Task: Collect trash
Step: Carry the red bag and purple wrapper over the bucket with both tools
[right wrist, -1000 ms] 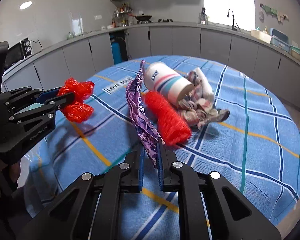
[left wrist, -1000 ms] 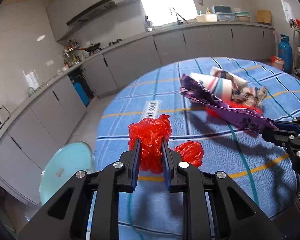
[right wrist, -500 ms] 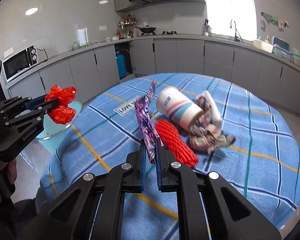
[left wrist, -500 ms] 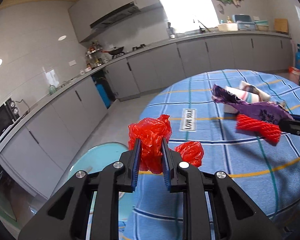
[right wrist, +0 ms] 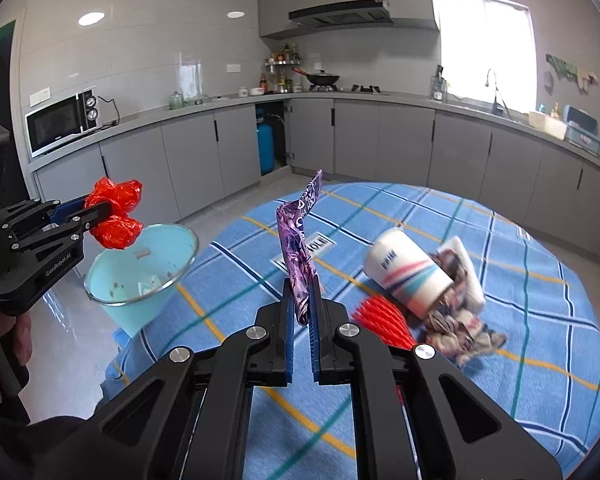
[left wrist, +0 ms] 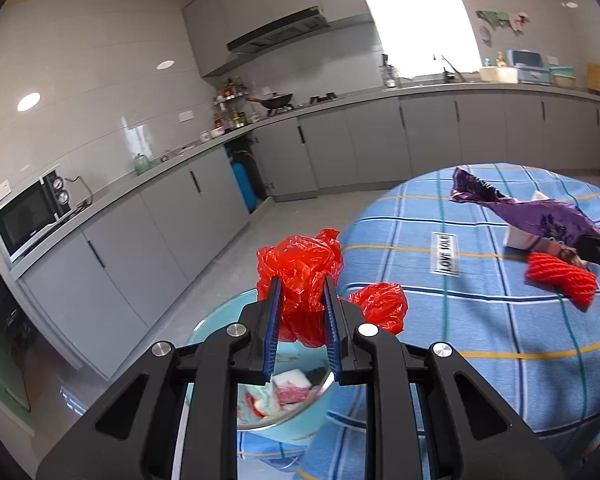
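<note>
My left gripper (left wrist: 300, 292) is shut on a crumpled red plastic bag (left wrist: 300, 264) and holds it in the air over the light blue bin (left wrist: 208, 328), which has scraps inside. In the right wrist view the same left gripper (right wrist: 100, 210) hangs with the red plastic bag (right wrist: 116, 216) just above the light blue bin (right wrist: 140, 268) beside the table. My right gripper (right wrist: 302, 292) is shut on a purple wrapper (right wrist: 296, 236), lifted off the blue checked tablecloth (right wrist: 540, 292). The purple wrapper (left wrist: 540, 216) shows at right in the left wrist view.
On the cloth lie a red foam net (right wrist: 384, 320), a tipped paper cup (right wrist: 412, 272) and crumpled patterned packaging (right wrist: 460, 320). Grey kitchen cabinets (right wrist: 380, 144) run along the walls, with a microwave (right wrist: 60, 120) on the counter. A person's hand (right wrist: 4, 360) holds the left gripper.
Both grippers have risen and swung left, away from the table's middle. The red bag now hangs over the bin, and the purple wrapper has been lifted clear of the cloth.
</note>
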Demonstrator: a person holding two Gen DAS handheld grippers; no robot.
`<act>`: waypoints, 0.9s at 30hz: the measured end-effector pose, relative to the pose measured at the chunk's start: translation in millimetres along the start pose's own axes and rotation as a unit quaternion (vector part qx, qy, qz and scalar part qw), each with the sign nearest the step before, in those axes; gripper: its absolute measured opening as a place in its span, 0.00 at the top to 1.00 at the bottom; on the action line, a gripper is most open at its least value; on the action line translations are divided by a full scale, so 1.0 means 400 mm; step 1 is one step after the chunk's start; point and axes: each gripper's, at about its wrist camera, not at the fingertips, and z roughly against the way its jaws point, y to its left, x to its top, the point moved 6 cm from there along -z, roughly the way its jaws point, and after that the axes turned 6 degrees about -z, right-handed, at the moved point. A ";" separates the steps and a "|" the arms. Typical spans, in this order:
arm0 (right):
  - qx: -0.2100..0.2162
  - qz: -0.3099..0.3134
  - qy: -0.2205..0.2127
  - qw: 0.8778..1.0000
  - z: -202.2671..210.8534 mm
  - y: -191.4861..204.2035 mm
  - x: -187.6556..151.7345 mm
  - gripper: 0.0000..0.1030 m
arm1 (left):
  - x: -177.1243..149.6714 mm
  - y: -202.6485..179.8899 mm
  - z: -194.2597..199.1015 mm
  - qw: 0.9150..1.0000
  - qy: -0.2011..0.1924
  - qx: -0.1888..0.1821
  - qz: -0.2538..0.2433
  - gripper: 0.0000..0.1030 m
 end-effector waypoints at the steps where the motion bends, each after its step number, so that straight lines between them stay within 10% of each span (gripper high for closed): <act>1: 0.002 0.002 -0.001 1.000 -0.001 0.005 0.003 0.93 | -0.001 0.010 0.000 1.000 0.000 0.003 0.003 0.81; 27: 0.076 0.055 -0.017 0.995 -0.084 0.235 0.122 0.93 | -0.027 0.239 -0.001 0.996 0.004 0.069 0.063 0.81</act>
